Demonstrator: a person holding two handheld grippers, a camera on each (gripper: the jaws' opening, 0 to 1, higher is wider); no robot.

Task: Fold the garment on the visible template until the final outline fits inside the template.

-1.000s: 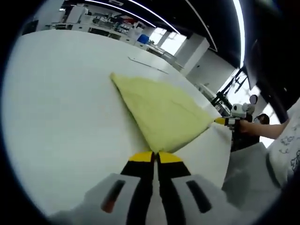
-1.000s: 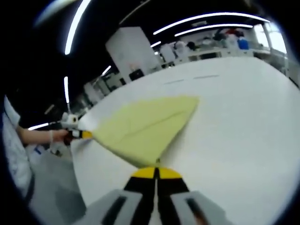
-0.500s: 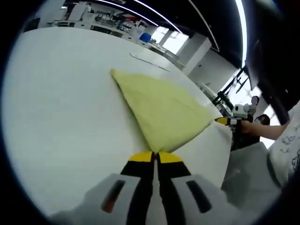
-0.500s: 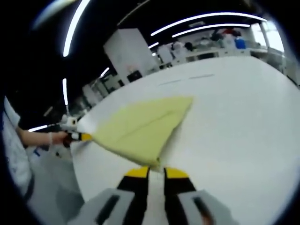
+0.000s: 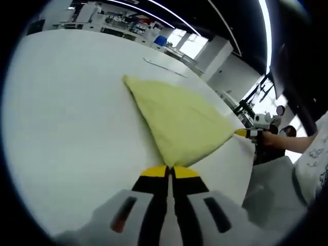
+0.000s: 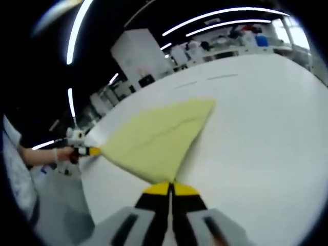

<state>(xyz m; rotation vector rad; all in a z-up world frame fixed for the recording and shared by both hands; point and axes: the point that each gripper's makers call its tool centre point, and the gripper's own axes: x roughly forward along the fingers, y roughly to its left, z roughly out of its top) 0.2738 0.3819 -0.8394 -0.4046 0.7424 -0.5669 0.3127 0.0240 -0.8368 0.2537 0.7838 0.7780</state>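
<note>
While ceiling strip lights (image 6: 215, 18) glow over the white table (image 5: 66, 118), the yellow garment (image 5: 177, 120) lies there, each tool clamped on a near corner: left tool (image 5: 169, 172), right tool (image 6: 170, 188).

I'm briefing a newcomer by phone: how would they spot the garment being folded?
Look at the big white table. On it lies a pale yellow garment, folded to a flat triangle, the only coloured cloth there. Two of its corners are pinched by yellow-tipped jaws: the left hand-held gripper and the right hand-held gripper.
</note>
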